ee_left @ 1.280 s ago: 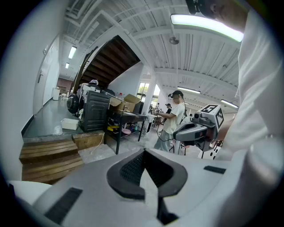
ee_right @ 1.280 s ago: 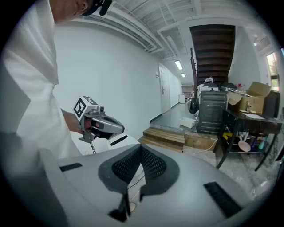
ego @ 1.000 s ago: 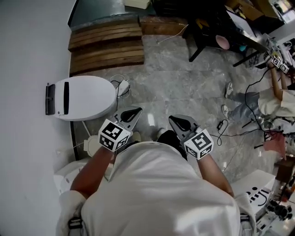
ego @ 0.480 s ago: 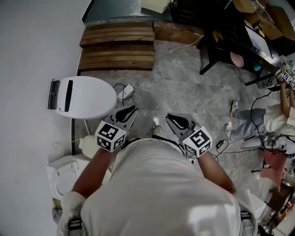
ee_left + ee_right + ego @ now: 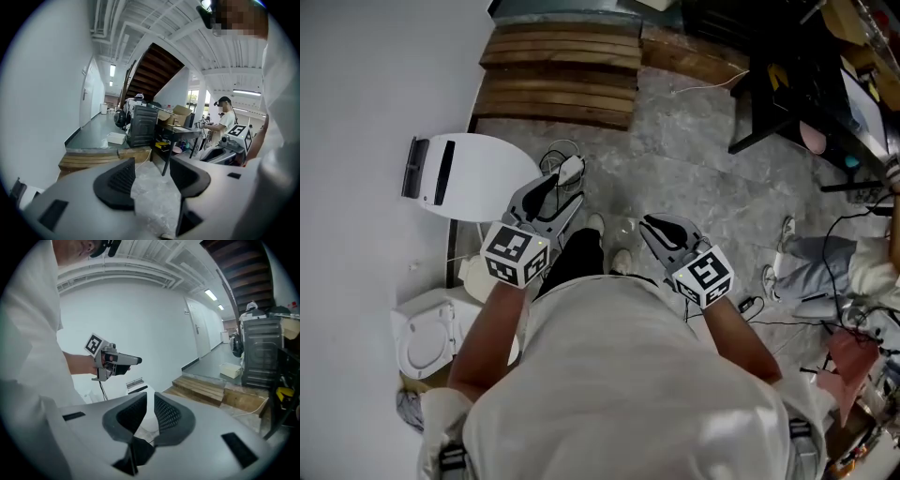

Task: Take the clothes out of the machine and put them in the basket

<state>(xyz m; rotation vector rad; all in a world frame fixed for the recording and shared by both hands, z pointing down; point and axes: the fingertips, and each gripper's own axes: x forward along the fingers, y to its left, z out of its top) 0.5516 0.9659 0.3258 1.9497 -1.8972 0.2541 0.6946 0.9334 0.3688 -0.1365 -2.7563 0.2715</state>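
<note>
In the head view my left gripper (image 5: 557, 190) is held out over the grey stone floor (image 5: 675, 187), beside a white oval-topped unit (image 5: 473, 173) with black slots. Its jaws have just been opening and stand apart, with only floor between them in the left gripper view (image 5: 152, 169). My right gripper (image 5: 660, 227) hangs level with it to the right, shut and empty, its pads (image 5: 164, 411) close together. A white round-mouthed appliance (image 5: 420, 342) stands by the wall at lower left, with a grey cloth (image 5: 408, 409) just below it. No garment is in either gripper.
Wooden steps (image 5: 558, 70) lie ahead. A white plug and cables (image 5: 562, 169) trail on the floor by the oval unit. Dark desks and clutter (image 5: 806, 75) fill the right side. A person (image 5: 226, 119) stands at a table beyond a black cabinet (image 5: 141, 125).
The left jaws went from shut to apart, and that gripper swung forward towards the cables. The round-mouthed appliance and grey cloth came into view at lower left. The right gripper stayed shut.
</note>
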